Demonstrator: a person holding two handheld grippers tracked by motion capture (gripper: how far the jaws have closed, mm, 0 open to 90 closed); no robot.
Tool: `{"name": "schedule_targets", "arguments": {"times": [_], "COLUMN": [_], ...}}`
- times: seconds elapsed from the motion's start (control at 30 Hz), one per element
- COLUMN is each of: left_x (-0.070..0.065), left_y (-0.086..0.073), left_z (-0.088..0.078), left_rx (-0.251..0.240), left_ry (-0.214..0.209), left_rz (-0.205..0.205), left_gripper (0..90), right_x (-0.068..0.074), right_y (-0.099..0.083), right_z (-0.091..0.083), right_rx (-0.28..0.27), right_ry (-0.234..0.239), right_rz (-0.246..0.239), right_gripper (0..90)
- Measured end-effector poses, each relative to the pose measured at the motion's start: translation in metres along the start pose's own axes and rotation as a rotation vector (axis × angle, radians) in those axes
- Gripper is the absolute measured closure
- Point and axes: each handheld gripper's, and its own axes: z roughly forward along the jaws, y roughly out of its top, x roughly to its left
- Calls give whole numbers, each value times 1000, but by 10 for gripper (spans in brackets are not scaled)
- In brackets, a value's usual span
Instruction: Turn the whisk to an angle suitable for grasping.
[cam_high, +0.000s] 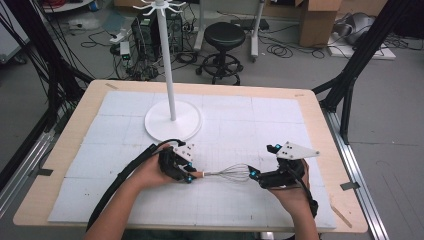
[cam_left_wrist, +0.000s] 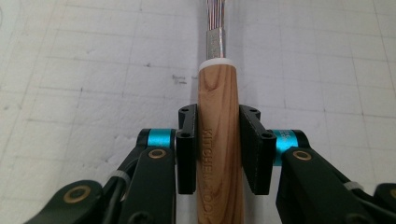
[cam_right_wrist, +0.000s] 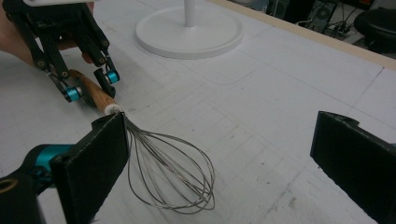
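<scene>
Left gripper view: left gripper (cam_left_wrist: 218, 149) pinches the whisk (cam_left_wrist: 219, 140) by its stiff wooden handle; light, springy wires; right gripper (cam_right_wrist: 219, 154) spread.

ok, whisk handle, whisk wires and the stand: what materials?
Whisk handle: looks like wood, light brown grain, matte, lettering stamped in. Whisk wires: thin shiny metal loops, probably steel. Stand: smooth white pole and round base, plastic or painted metal; cannot tell which.

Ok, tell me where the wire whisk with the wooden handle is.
In the high view, the wooden-handled wire whisk lies near the table's front edge, its handle clamped in the left gripper, its wires pointing toward the open right gripper.
</scene>
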Motion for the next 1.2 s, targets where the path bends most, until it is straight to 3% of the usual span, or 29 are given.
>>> {"name": "schedule_targets", "arguments": {"times": [0.3,0.33,0.37,0.43,0.5,0.63,0.83,1.03,1.2], "left_x": [1,0,0,-1,-2,-6,-14,-23,-24], "left_y": [4,5,5,5,4,-2,-25,-46,-56], "left_z": [3,3,3,2,-2,-18,-49,-74,-92], "left_rx": [9,10,3,6,-8,-60,-132,-205,-256], "left_ry": [-2,-12,-9,11,10,45,96,128,153], "left_rz": [-6,-10,-9,-12,-18,-27,-54,-70,-87], "left_gripper": [694,632,632,544,525,466,422,385,348], "right_x": [0,1,1,2,1,-1,-1,2,5], "right_y": [3,3,3,3,3,3,1,0,1], "right_z": [4,5,5,5,4,1,1,5,7], "right_rx": [4,2,2,7,3,-6,-3,17,26], "right_ry": [7,8,8,12,13,8,4,5,6], "right_rz": [-5,-8,-8,-6,-8,3,0,-4,-5], "right_gripper": [33,33,33,33,33,33,33,33,33]}}
